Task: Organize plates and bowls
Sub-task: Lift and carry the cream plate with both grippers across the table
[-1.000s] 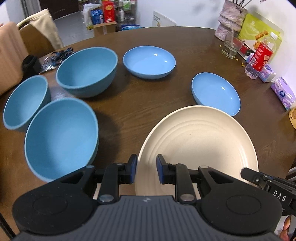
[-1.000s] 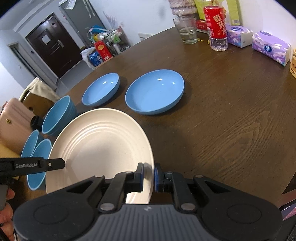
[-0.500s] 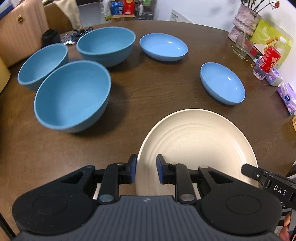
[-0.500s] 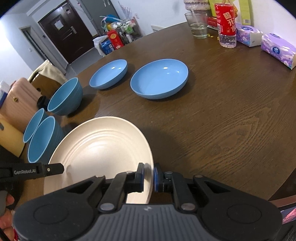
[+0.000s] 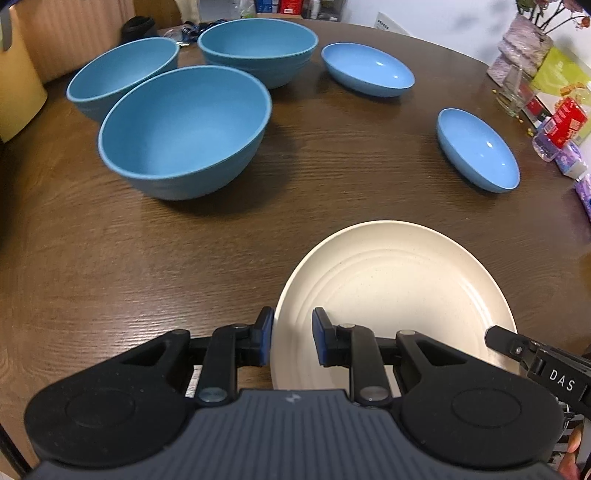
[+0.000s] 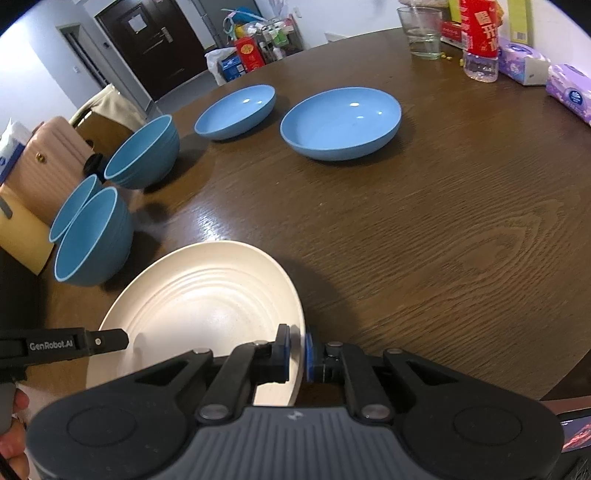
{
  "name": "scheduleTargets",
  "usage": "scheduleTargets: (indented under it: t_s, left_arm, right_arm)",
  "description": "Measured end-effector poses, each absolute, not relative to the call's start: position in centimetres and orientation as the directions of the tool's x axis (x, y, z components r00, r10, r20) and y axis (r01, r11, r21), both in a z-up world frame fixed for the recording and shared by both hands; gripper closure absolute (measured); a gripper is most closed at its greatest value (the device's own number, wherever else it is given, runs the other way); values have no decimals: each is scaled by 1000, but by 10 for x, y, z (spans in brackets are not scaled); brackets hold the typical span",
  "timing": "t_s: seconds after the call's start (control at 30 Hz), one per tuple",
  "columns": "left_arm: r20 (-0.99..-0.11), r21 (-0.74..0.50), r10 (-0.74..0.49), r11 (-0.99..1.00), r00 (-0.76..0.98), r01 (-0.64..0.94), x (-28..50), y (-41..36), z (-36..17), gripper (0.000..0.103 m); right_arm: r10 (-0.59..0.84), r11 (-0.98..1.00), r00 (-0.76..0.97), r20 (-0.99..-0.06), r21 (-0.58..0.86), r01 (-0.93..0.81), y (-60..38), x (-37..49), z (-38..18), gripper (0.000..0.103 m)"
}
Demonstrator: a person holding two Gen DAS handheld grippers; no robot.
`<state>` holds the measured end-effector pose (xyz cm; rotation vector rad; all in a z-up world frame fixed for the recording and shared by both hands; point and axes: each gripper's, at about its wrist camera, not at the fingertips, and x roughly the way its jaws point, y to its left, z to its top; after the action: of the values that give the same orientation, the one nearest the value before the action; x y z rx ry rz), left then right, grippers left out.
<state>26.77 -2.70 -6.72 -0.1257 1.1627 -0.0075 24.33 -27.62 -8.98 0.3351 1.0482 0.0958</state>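
Observation:
Both grippers hold a cream ribbed plate [image 5: 391, 295] low over the brown table, near its front edge. My left gripper [image 5: 292, 325] is shut on the plate's left rim, one pad outside and one on the inner face. The plate's right rim [image 6: 199, 306] is pinched by my right gripper [image 6: 297, 343], which is shut on it. Three deep blue bowls [image 5: 184, 125] [image 5: 122, 70] [image 5: 258, 48] stand at the left. Two shallow blue dishes [image 5: 369, 68] [image 5: 480, 147] lie farther back and to the right, apart from each other.
A drinking glass [image 6: 421, 33], a red-labelled bottle [image 6: 478, 40] and tissue packs [image 6: 569, 92] line the table's far right side. A pink bag [image 6: 51, 151] sits beyond the left edge by the bowls. Bare wood [image 6: 461, 240] lies right of the plate.
Both grippers have sunk toward the table with the plate still held between them. In the left wrist view the bowls have shifted right and closer, and the view has rolled.

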Motion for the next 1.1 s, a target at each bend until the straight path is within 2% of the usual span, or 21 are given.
scheduleTargets:
  t_s: [0.6,1.1]
  left_arm:
    - [-905,-73,-24,993,426,-98,280,-10,-88,80]
    - [-905,-47,-12,996,425,-72,282,-15,-95,80]
  right_arm:
    - [224,959,525,-821,281,29,-252,258,-106,95]
    - [196,968,538,-820,250,28,-246,264,-112,94]
